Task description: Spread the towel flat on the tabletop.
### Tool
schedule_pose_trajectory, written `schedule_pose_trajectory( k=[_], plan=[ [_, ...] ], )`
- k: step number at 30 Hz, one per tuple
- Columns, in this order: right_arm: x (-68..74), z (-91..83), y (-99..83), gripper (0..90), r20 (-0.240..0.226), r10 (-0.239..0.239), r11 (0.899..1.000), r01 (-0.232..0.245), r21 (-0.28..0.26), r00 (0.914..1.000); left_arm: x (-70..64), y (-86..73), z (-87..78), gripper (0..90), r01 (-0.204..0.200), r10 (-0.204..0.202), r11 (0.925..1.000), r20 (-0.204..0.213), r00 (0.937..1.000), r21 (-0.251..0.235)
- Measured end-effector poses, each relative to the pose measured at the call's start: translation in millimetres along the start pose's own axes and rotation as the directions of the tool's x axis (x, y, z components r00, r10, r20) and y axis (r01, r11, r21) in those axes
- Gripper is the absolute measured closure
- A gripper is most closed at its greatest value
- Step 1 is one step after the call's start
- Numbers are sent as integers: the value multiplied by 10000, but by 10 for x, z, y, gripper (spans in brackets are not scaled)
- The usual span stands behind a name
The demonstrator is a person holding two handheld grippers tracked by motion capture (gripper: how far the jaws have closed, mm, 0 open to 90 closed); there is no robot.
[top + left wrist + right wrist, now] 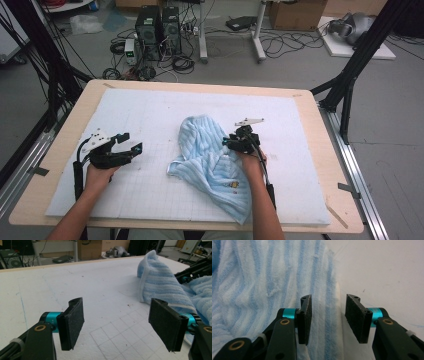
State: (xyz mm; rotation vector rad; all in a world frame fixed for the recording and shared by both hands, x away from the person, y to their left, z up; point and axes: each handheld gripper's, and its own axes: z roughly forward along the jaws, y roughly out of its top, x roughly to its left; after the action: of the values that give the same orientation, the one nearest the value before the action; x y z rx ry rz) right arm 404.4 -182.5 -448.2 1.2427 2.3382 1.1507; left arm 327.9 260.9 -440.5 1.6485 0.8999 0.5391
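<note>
A towel (212, 160) lies right of centre on the table (320, 210), reaching toward its near edge.

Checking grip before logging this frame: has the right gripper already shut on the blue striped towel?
No. In the right gripper view the right gripper stands open, its pads apart over the edge of the towel.

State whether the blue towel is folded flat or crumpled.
Crumpled: the towel lies bunched, with a raised fold beside the right claw.
</note>
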Motion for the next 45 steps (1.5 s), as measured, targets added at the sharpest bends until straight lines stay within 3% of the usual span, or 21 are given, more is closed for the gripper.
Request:
schedule_pose_trajectory(
  k=[1,3,5,9,10,13,15,17,23,30,33,38,43,45],
  plan=[
    [0,0,0,691,0,0,10000,0,0,10000,0,-1,2,286,-10,10,10000,1,10000,12],
    [39,-37,-18,833,50,-565,9982,564,213,9984,-10,-2,8,286,-40,40,10000,20,10000,35],
    [62,-89,-42,855,-7,-850,9959,849,299,9964,-22,2,7,286,-72,72,10000,43,10000,48],
    [66,-261,-151,856,238,-1145,9934,1143,104,9931,-15,-1,4,286,-60,60,10000,8,10000,70],
    [58,-379,-217,855,502,-1240,9923,1239,55,9910,-16,-3,6,286,-34,34,10000,20,10000,78],
    [59,-514,-279,854,838,-1504,9886,1500,106,9851,-23,-1,9,286,-63,63,9999,42,10000,105],
    [62,-635,-325,842,820,-1576,9875,1573,97,9841,-34,0,20,286,-112,111,9999,57,9999,97],
    [73,-729,-362,767,678,-1630,9865,1639,-72,9843,-58,2,38,286,-99,97,9999,110,9999,104],
    [25,-895,-427,517,1472,-1290,9869,1415,-778,9807,-149,14,105,294,-292,283,9994,414,9987,210],
    [-37,-926,-436,367,1807,-932,9844,1178,-1306,9791,-170,58,207,295,-135,102,9989,697,9975,457],
    [-32,-928,-432,348,1752,-855,9821,1126,-1508,9808,-192,95,284,295,-163,116,9979,749,9971,634],
    [-46,-979,-426,344,1612,-713,9735,1038,-2036,9843,-238,193,451,296,213,-274,9974,892,9956,691],
    [-103,-1008,-449,324,1445,-230,9724,557,-2265,9892,-291,338,662,260,352,-454,9949,1086,9930,945],
    [-116,-1018,-452,321,1435,-110,9696,456,-2405,9896,-317,383,746,250,406,-495,9959,1113,9925,808]
  ],
)
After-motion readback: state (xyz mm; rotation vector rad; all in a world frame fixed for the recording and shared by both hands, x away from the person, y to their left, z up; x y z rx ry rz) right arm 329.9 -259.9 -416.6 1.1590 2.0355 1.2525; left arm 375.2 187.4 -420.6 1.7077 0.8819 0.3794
